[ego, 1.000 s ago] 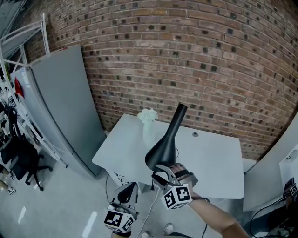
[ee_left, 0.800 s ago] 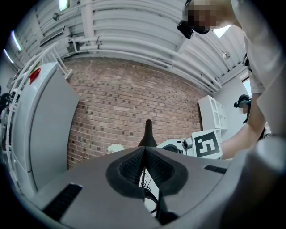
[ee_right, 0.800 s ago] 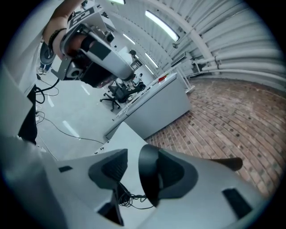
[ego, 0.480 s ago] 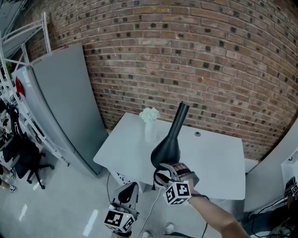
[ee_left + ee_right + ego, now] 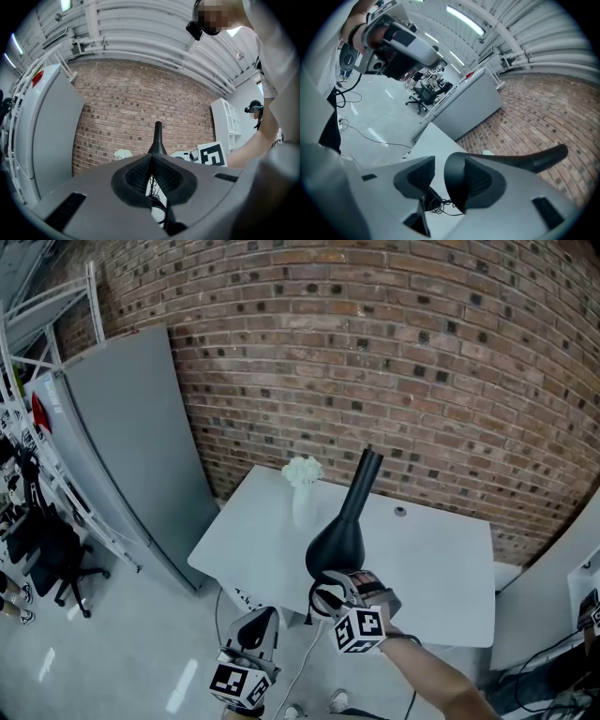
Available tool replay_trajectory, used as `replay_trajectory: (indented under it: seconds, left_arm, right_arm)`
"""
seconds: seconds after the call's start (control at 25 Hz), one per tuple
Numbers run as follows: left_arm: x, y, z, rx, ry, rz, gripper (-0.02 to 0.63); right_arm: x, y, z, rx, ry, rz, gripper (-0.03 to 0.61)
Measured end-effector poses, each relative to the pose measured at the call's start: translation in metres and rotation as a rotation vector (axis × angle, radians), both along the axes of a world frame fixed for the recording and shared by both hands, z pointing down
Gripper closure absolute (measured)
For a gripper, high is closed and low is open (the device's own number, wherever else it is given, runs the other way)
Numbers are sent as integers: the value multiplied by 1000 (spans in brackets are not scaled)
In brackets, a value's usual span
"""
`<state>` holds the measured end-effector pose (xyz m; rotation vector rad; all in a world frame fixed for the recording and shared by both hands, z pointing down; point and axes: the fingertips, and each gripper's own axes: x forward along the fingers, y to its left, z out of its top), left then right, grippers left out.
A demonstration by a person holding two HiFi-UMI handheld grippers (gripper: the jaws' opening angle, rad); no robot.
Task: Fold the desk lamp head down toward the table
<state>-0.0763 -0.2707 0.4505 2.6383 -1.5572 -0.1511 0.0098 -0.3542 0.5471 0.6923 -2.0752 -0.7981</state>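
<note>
The black cone-shaped lamp head [image 5: 337, 538] slants over the white table [image 5: 441, 568], with its narrow neck [image 5: 366, 474] pointing up toward the brick wall. My right gripper [image 5: 328, 589] is at the wide lower end. In the right gripper view the lamp head's [image 5: 534, 159] rim lies against one pad, with a gap to the other. The right gripper's [image 5: 438, 174] jaws are closing. My left gripper [image 5: 258, 624] hangs low in front of the table, its pads [image 5: 136, 173] together and holding nothing. From there the lamp [image 5: 157, 138] stands ahead.
A vase of white flowers [image 5: 302, 486] stands on the table's far left corner, close to the lamp. A tall grey cabinet [image 5: 122, 456] and a white rack [image 5: 37, 324] stand at the left. A black cable [image 5: 436, 204] lies below the table edge.
The right gripper has crept a little nearer to the lamp head's wide end, and the head has shifted slightly right. The left gripper has stayed where it was.
</note>
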Motion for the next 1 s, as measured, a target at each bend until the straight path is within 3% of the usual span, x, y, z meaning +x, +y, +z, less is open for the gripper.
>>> replay_trajectory:
  seconds: [0.48,1.0]
  left_arm:
    - [6,-2,2,-4,0,-10,607]
    - [6,-1,7,-9,-12,-9,606]
  right_arm:
    - [4,-3,-14,-22,-156,76,370]
    - [21,2,-51,-106,-477,189,370]
